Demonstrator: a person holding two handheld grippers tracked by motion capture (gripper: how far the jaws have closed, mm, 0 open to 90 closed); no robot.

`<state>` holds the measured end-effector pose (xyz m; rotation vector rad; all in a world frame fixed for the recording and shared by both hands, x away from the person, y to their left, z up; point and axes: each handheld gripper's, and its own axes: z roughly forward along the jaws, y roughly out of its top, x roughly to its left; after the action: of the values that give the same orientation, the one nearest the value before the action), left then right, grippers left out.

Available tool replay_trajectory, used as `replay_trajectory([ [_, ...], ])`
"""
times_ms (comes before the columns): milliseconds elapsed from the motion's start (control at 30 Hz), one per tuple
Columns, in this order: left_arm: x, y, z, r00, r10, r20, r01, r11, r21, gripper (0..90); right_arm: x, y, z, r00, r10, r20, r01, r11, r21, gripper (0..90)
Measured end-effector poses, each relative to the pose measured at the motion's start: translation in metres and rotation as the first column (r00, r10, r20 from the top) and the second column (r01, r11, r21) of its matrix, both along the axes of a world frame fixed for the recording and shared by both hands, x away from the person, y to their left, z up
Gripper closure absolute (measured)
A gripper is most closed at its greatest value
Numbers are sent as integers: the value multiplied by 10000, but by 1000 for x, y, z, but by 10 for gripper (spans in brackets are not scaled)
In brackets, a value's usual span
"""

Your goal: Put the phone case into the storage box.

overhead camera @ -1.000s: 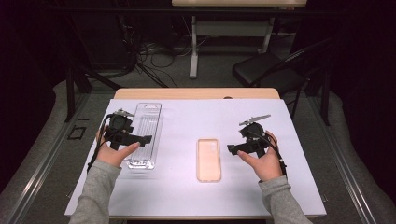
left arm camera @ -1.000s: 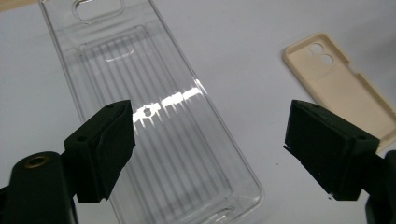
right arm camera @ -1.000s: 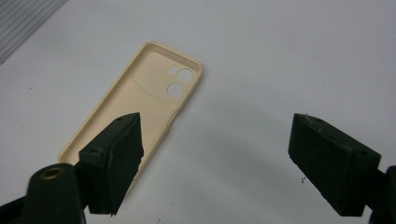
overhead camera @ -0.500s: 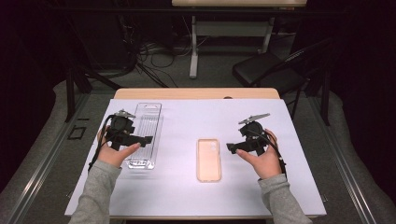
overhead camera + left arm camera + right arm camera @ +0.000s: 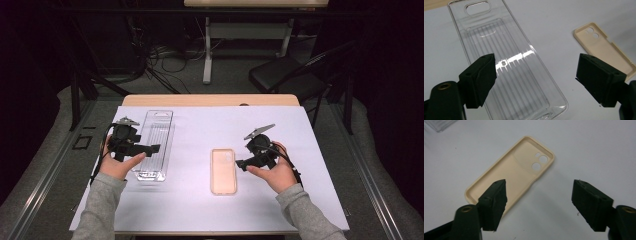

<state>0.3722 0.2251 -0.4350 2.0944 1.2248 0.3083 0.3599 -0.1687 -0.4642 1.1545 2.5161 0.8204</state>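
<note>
Since the earlier high view little has shifted, though the right gripper (image 5: pixel 241 162) has just been closing its jaws somewhat, nothing between them, beside the beige plastic phone case (image 5: pixel 223 171). In the left gripper view, the open left gripper (image 5: pixel 535 78) hovers over the clear ribbed plastic tray (image 5: pixel 506 65), whose near end is cut off. In the right gripper view the jaws gape empty, the left one hiding part of the case's near edge.

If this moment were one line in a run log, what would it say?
left gripper: open, over clear plastic tray | right gripper: open, jaws just closing, nothing between | beige phone case: flat, untouched
</note>
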Motion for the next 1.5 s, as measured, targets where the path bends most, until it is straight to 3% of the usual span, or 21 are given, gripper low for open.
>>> replay_trajectory([
  [233, 0, 1, -2, 9999, 105, -25, -105, 9999, 32, 168, 4, 6, -5, 9976, 626, -283, -636, 9973, -380, 398],
  [367, -2, 1, 0, 10000, 76, 16, -76, 10000, 3, 168, 6, 11, -6, 9955, 900, -284, -914, 9943, -542, 409],
  [500, -4, 3, 0, 9999, 107, 1, -107, 9999, -16, 171, 7, 18, -5, 9899, 1417, -8, -1414, 9873, -718, 436],
  [767, -4, 4, 0, 9999, 155, 29, -155, 9998, -78, 172, 8, 32, -1, 9813, 1925, -40, -1919, 9763, -997, 448],
  [967, -4, 5, -1, 9998, 172, -17, -173, 9998, -56, 171, 8, 44, 0, 9745, 2228, -257, -2242, 9711, -825, 480],
  [1100, -4, 6, 0, 9998, 196, 2, -196, 9998, -64, 172, 8, 47, 0, 9679, 2509, -161, -2513, 9643, -838, 483],
  [1333, -4, 6, -1, 9998, 195, -18, -195, 9998, -67, 172, 6, 51, 0, 9528, 3018, -320, -3035, 9459, -1149, 490],
  [1500, -4, 5, -2, 9998, 173, -58, -173, 9998, -54, 173, 3, 54, -1, 9244, 3740, -747, -3811, 9132, -1445, 562],
])
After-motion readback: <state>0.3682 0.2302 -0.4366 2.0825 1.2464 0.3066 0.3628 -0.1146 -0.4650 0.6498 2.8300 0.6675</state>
